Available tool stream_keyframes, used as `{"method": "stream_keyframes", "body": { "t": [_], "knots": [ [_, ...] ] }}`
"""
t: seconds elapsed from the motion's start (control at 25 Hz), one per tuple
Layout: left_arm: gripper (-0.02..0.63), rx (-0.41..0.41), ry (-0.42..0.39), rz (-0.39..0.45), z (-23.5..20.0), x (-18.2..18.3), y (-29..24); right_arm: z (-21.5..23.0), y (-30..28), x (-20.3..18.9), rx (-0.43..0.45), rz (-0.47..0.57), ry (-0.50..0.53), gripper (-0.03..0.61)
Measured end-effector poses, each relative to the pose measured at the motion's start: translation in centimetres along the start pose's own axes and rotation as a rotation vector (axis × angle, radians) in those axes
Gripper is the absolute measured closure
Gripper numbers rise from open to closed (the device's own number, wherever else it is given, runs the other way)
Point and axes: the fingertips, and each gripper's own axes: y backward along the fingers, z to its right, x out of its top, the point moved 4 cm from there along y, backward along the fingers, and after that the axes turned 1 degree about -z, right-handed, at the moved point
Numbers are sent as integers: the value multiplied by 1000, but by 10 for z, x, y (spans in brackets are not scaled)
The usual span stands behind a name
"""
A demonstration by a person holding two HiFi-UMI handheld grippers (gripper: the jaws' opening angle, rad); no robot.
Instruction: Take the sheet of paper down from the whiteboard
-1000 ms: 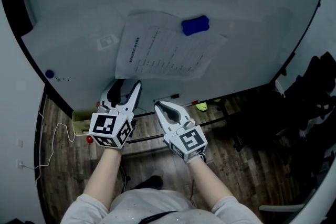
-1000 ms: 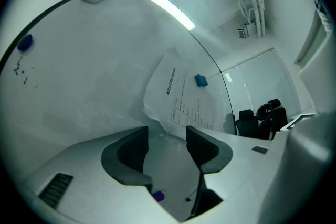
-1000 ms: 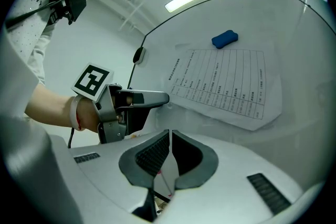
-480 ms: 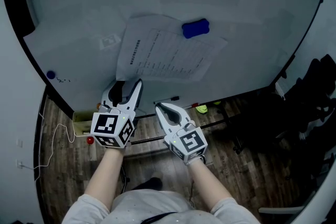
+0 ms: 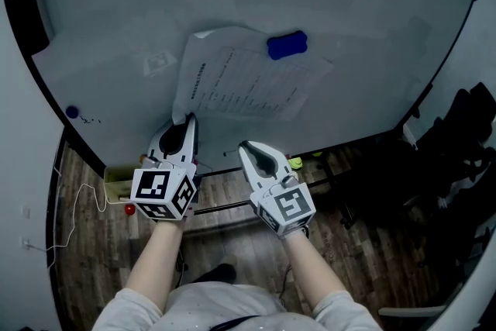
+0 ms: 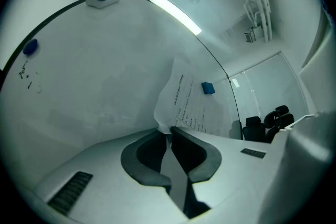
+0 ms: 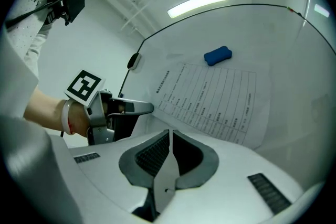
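Closing within the last second, the left gripper [image 5: 188,120] now pinches the lower left corner of the sheet of paper [image 5: 248,81].
A second ago its jaws stood wide apart just under that corner. In the left gripper view they now meet on the paper's edge, and the sheet curls away from the whiteboard [image 5: 116,12] on that side. A blue magnet [image 5: 287,45] pins the sheet's upper part to the board. The right gripper [image 5: 246,145] has shifted slightly up and to the right. It hangs beside the left one, below the sheet's bottom edge and clear of it, jaws pressed together with nothing between them. A small blue dot [image 5: 72,112] sits far left on the board.
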Motion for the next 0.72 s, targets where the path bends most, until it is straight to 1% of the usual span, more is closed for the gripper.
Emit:
{"method": "stream_keyframes", "body": {
  "t": [0.12, 0.32, 0.52, 0.64, 0.72],
  "knots": [
    [577, 12, -3, -7, 1, 0, 0, 16, -1, 17, -33, 23, 33, 558],
    [578, 54, -91, -53, 4, -1, -3, 44, -7, 45, -100, 41, 94, 558],
    [580, 69, -101, -62, 2, 1, -4, 69, -11, 73, -158, 68, 133, 558],
    [580, 78, -135, -72, 3, 3, -3, 77, -11, 86, -200, 80, 175, 558],
    [580, 83, -157, -74, 3, 5, -2, 80, -10, 94, -211, 96, 174, 558]
  ]
}}
